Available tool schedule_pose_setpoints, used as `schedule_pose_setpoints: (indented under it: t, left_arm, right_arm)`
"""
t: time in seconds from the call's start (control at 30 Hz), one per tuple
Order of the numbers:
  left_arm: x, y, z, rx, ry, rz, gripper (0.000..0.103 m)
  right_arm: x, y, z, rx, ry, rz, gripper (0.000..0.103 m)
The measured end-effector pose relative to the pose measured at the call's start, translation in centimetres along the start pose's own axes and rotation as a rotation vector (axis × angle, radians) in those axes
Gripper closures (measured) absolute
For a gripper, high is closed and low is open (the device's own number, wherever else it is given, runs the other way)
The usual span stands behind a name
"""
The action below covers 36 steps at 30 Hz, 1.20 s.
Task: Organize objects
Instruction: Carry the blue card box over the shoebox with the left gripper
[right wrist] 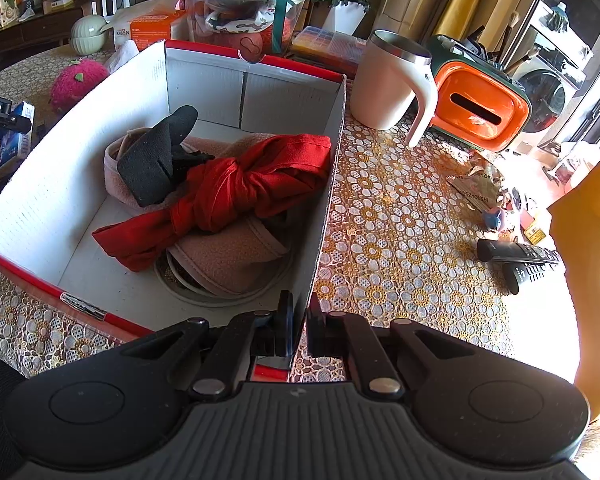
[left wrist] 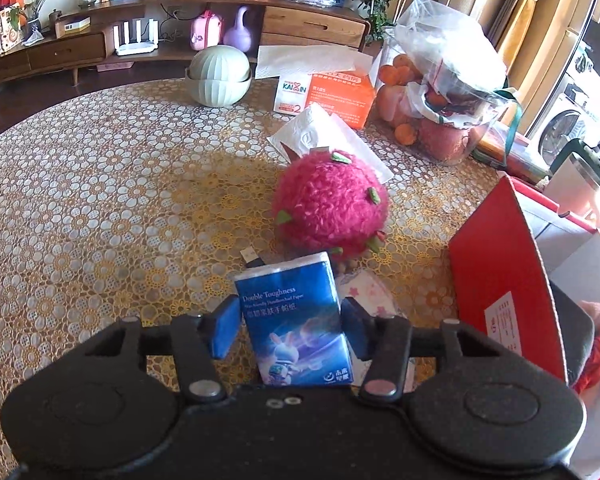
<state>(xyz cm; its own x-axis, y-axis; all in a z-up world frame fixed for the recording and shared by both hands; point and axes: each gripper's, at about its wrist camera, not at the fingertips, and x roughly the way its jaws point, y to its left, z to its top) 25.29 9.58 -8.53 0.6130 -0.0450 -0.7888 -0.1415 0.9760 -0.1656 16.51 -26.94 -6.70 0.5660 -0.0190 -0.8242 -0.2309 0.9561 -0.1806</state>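
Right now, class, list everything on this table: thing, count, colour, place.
tissue pack: one, blue, between the left jaws
plush ball: one, pink, behind the pack
box: one, red outside and white inside, right jaws pinching its wall
knotted cloth: one, red, inside the box
mug: one, cream, beyond the box
remotes: two, black, right table edge
lidded bowl: one, pale green, far side
left gripper: one, black, closing around the pack
right gripper: one, black, on the box wall
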Motion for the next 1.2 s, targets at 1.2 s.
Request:
schedule_pose_setpoints:
  t: [1.2]
  left_arm:
    - [-11.7, -17.0, -3.9, 0.49, -0.051, -0.375, 0.051]
  right_arm:
    - [-0.1, -0.2, 0.2, -0.001, -0.001, -0.002, 0.096]
